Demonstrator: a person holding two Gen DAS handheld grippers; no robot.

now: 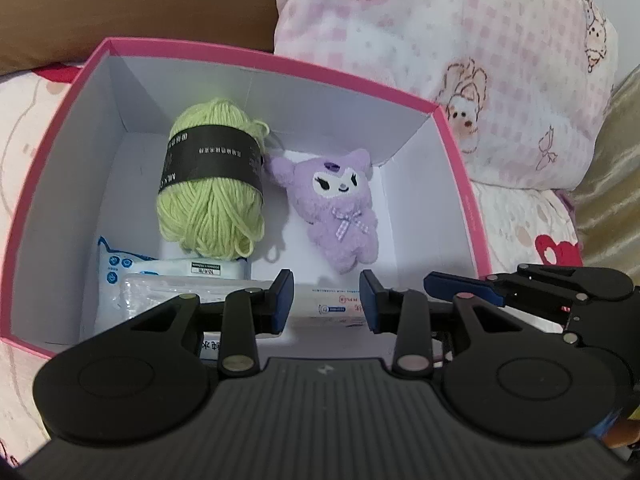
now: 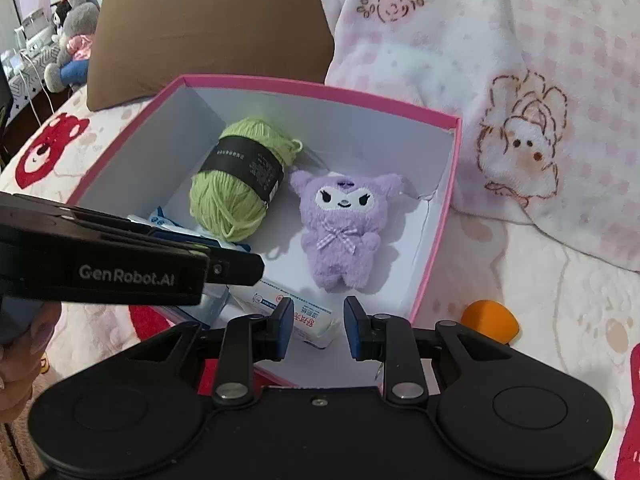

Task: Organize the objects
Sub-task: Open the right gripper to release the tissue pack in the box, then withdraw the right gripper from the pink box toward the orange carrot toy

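1. The left gripper hangs over the near end of the box with its jaws apart and nothing between them; the right gripper sits at the near rim beside it, jaws likewise apart and empty.
2. The pink box stands open on a bed cover, and most of what can be seen is already inside it.
3. A green yarn ball with a dark paper band lies toward the back left of the box floor.
4. A purple plush toy lies face up just beside the yarn, on its right, touching or nearly touching it at the ear.
5. At the near end lie a blue-and-white wipes pack, a clear packet partly on top of it, and a white carton with printed text beneath the grippers.
6. Outside the box, an orange object rests on the cover just beside the near right corner; what it is I cannot tell.
7. Judging by this, the sorting is nearly done: five items are boxed, and the orange object seems the only loose piece left in view. No lid is visible.
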